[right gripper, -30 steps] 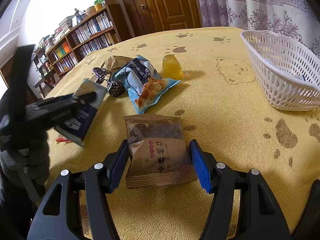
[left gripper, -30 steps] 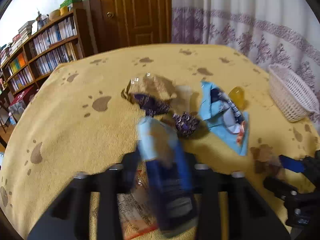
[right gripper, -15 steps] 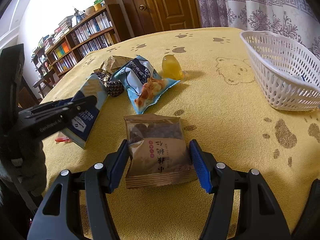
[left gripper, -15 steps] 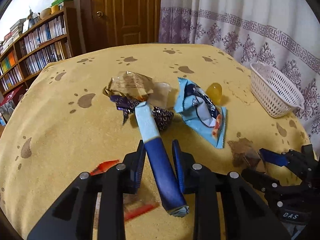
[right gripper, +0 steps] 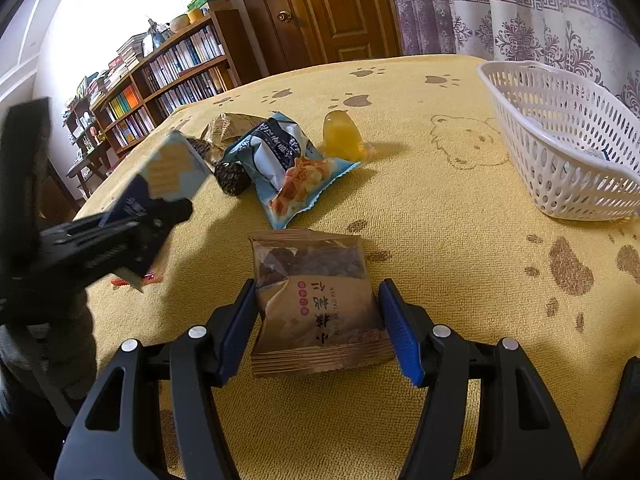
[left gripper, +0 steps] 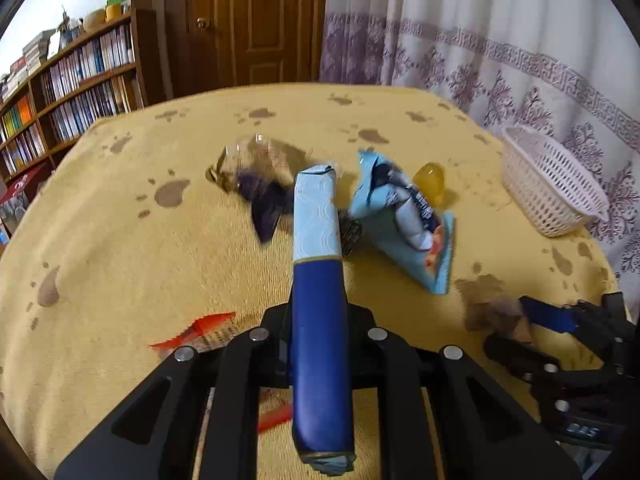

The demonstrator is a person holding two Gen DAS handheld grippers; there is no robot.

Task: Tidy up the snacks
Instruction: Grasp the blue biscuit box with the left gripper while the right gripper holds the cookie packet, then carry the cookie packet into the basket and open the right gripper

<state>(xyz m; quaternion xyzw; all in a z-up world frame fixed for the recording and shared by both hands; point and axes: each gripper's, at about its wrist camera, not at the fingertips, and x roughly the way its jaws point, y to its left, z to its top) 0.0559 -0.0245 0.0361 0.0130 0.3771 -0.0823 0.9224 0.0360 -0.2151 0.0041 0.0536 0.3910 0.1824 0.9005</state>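
Note:
My left gripper [left gripper: 318, 334] is shut on a blue and pale-blue snack packet [left gripper: 318, 280] and holds it above the yellow cloth; it also shows in the right wrist view [right gripper: 160, 184]. My right gripper [right gripper: 318, 320] is open, its blue pads either side of a brown snack packet [right gripper: 316, 300] that lies on the cloth. A light-blue snack bag [right gripper: 284, 168], a yellow jelly cup [right gripper: 342, 136], dark wrapped sweets [right gripper: 232, 176] and a clear brown packet [left gripper: 264, 156] lie in the middle. A white basket [right gripper: 568, 140] stands at the right.
A red-edged wrapper [left gripper: 200, 330] lies on the cloth under the left gripper. The yellow paw-print cloth [right gripper: 460, 240] covers the table. A bookshelf [left gripper: 68, 92] and a wooden door [left gripper: 248, 24] stand behind, a curtain [left gripper: 480, 40] at the right.
My left gripper has lifted the blue packet off the cloth and turned it edge-on, swinging right. My right gripper and the brown packet have not moved.

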